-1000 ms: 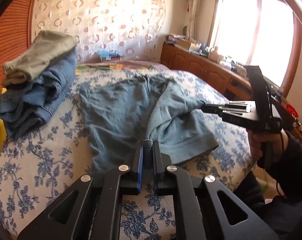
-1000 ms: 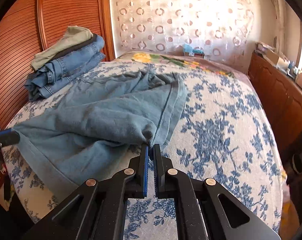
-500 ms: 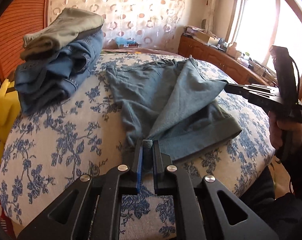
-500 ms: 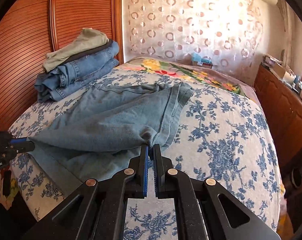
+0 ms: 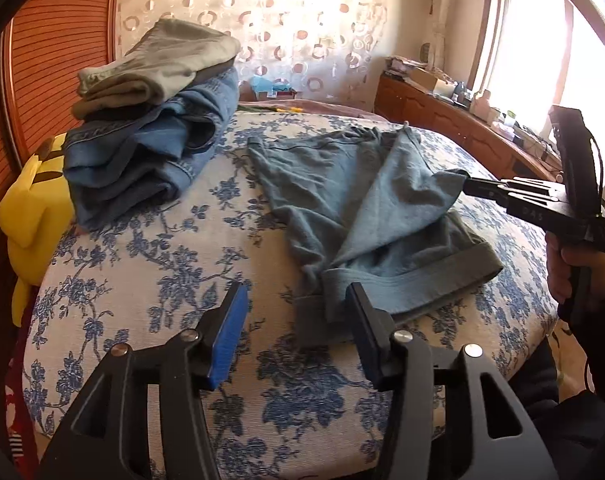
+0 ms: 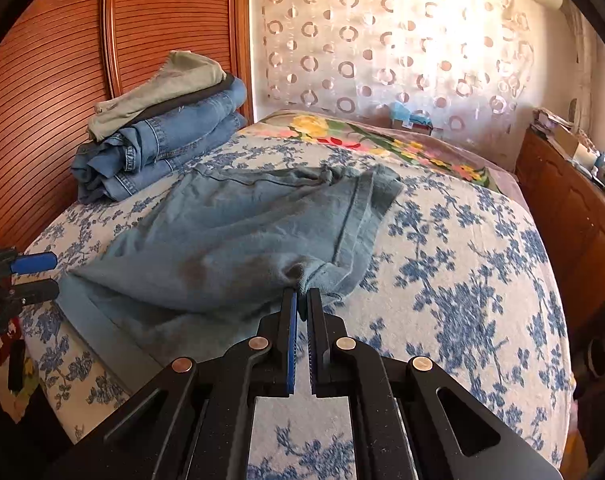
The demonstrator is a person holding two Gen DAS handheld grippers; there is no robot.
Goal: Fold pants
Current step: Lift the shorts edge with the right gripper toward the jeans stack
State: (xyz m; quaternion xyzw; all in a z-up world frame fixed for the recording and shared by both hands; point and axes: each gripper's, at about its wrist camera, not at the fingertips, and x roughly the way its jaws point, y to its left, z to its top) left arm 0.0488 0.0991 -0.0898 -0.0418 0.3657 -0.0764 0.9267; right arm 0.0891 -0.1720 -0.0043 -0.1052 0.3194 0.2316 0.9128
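The blue-grey pants (image 5: 366, 216) lie half-folded on the floral bedspread (image 5: 150, 264), near the bed's edge, one leg doubled over the other. Half a second ago the left gripper (image 5: 298, 316) was clamped on the near hem; now its jaws stand wide apart, the hem dropped flat between them. The right gripper (image 6: 301, 300) stays pinched on a fabric corner (lifted slightly), right of the stacked jeans (image 6: 158, 148).

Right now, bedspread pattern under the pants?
Blue flowers on a white bedspread, clearest in the right wrist view.
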